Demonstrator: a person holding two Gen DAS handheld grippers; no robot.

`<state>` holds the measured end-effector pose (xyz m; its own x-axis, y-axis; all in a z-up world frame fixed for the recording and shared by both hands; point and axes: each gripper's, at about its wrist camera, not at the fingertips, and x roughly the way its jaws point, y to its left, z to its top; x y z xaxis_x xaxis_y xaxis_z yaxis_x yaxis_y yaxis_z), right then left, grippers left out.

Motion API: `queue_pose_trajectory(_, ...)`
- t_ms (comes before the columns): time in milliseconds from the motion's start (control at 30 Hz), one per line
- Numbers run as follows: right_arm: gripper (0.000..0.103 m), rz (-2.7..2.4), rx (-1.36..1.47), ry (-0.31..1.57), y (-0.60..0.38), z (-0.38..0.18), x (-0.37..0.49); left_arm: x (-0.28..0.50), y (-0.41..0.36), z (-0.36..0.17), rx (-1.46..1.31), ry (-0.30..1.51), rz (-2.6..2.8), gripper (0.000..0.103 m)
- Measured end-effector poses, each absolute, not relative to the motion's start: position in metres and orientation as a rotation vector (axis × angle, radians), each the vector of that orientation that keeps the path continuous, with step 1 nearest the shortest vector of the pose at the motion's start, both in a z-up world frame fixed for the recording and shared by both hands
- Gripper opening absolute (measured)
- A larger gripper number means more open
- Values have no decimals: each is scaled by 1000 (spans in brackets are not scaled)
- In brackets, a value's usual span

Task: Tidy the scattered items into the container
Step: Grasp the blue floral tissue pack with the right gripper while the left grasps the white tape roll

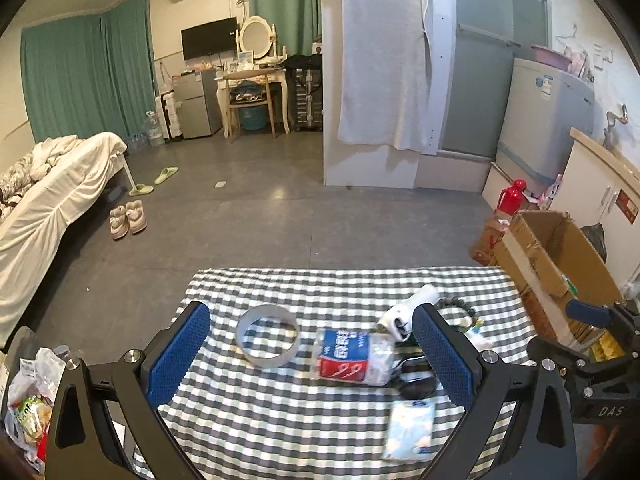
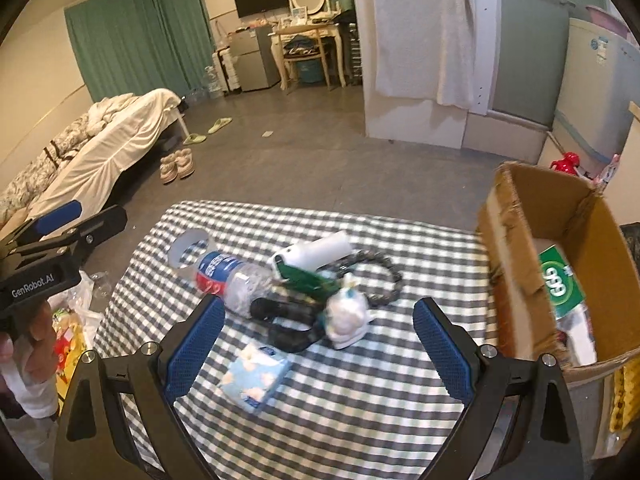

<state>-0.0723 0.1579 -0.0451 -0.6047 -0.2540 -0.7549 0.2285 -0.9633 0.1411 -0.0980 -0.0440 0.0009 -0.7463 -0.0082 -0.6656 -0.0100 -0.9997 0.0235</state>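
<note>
On the left, the left gripper [image 1: 311, 350] hovers above the checked table [image 1: 280, 420], jaws spread wide and holding nothing, lined up roughly over the tape ring [image 1: 267, 335] and the plastic bottle [image 1: 352, 356] lying on its side. Further right the clutter bunches together: a black strap [image 2: 288, 322], a white tube [image 2: 316, 252], a bead bracelet [image 2: 380, 276] and a tissue packet [image 2: 256, 376]. The right gripper [image 2: 319, 350] hangs over that heap, jaws also spread, empty. The cardboard box [image 2: 516, 264] stands at the table's right edge, probably within easy reach, already holding a few things.
</note>
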Motion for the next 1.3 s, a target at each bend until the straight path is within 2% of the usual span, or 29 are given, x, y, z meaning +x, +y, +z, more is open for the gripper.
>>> queue_pose_trajectory(367,96,-2585,1221,-163,146,-60,-71,-95,-67,-11,-1134,53,2964,103)
queue_pose_trajectory(667,96,-2524,1306,-89,124,-93,-67,-106,-84,-38,-1211,50,2974,103)
queue_pose_trajectory(1300,96,-2451,1423,94,88,-147,-69,-156,-120,-129,-1485,-34,2903,103)
